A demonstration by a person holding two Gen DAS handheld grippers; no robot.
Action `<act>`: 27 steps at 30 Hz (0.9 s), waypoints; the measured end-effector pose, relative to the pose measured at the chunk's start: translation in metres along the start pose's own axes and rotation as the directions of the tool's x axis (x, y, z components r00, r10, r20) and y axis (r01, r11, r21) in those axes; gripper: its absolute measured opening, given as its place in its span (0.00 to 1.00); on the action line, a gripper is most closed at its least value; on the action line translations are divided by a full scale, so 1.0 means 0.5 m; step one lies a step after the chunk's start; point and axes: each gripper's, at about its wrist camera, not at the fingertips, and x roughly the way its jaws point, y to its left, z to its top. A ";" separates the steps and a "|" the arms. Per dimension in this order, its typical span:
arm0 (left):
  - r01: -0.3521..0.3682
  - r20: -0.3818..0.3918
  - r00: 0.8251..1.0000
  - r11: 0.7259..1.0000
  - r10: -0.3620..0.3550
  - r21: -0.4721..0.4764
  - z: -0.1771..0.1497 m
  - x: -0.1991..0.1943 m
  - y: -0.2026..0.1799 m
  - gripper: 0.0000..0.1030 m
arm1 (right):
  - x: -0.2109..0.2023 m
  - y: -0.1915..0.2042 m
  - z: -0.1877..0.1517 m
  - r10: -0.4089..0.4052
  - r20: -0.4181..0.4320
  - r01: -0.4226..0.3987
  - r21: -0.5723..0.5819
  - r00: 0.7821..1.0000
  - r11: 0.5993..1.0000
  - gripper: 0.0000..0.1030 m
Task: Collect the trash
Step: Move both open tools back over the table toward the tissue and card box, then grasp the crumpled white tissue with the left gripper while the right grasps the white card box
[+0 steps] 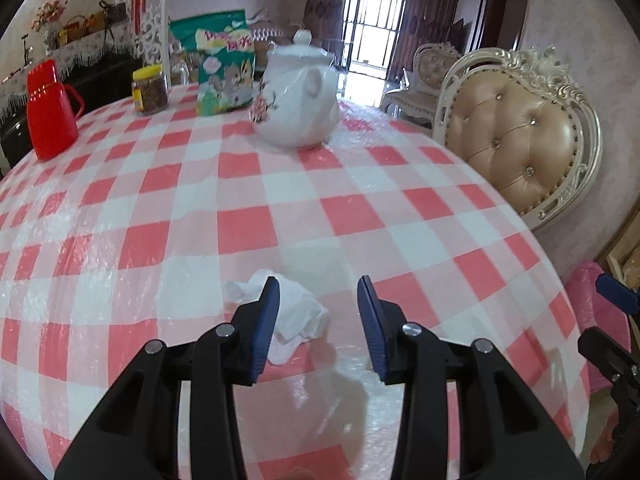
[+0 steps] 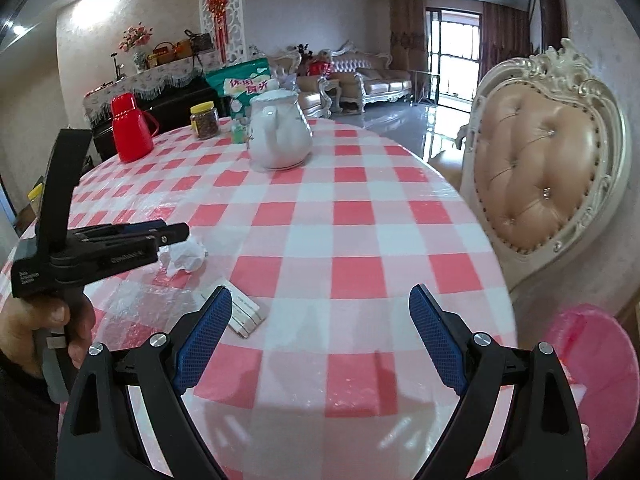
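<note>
A crumpled white tissue point(image 1: 298, 316) lies on the tabletop point(image 1: 248, 200), which has a red and white checked cloth. The left tongs point(image 1: 318, 320) are partly open and sit right over the tissue. One pad looks to be on the tissue and the other pad is off to the side, so nothing is pinched yet. The right tongs point(image 2: 320, 336) are wide open and hold nothing. A small flat white box point(image 2: 246, 314) lies just beside their left pad. A pink bin point(image 2: 596, 364) waits past the table edge, by a fancy chair point(image 2: 548, 168).

I think the person is on the picking-up step. Next the left tongs need to close on the tissue, lift it, and carry it over to the bin.
</note>
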 end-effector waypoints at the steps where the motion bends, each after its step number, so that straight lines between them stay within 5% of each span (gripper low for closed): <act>1: -0.003 -0.010 1.000 1.000 0.003 -0.001 -0.003 0.010 0.004 0.38 | 0.005 0.003 0.000 0.003 -0.004 -0.003 -0.003 1.000 1.000 0.82; 13: -0.027 -0.083 0.996 1.000 0.026 -0.016 -0.021 0.068 0.025 0.32 | 0.050 0.029 -0.001 0.028 -0.044 -0.029 -0.032 0.999 0.999 0.82; 27: -0.024 -0.112 0.994 0.999 0.021 -0.028 -0.028 0.081 0.031 0.08 | 0.103 0.077 -0.004 0.046 -0.107 -0.058 -0.104 0.993 0.993 0.82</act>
